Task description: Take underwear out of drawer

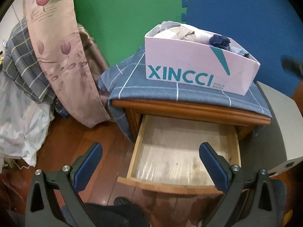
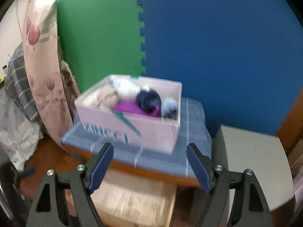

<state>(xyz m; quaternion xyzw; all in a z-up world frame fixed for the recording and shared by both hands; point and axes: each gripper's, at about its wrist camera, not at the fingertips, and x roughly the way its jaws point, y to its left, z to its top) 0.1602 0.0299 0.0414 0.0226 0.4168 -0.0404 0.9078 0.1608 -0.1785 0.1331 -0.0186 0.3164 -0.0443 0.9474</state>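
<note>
The wooden drawer (image 1: pixel 132 155) of the nightstand stands pulled out and its pale lined bottom is bare; it also shows blurred in the right wrist view (image 2: pixel 132 204). A pink "XINCCI" box (image 1: pixel 189 64) on the nightstand top holds several rolled underwear pieces: beige, white, purple and dark navy (image 1: pixel 220 41). The box (image 2: pixel 151 132) and the navy roll (image 2: pixel 148 100) show in the right wrist view. My left gripper (image 1: pixel 151 151) is open and empty above the drawer front. My right gripper (image 2: pixel 150 151) is open and empty, in front of the box.
A blue checked cloth (image 1: pixel 151 87) covers the nightstand top. A pink flowered curtain (image 1: pixel 62 56) and piled bedding (image 1: pixel 22 66) hang at the left. A grey cabinet (image 2: pixel 251 162) stands to the right. Green and blue foam mats line the wall. The floor is red-brown wood.
</note>
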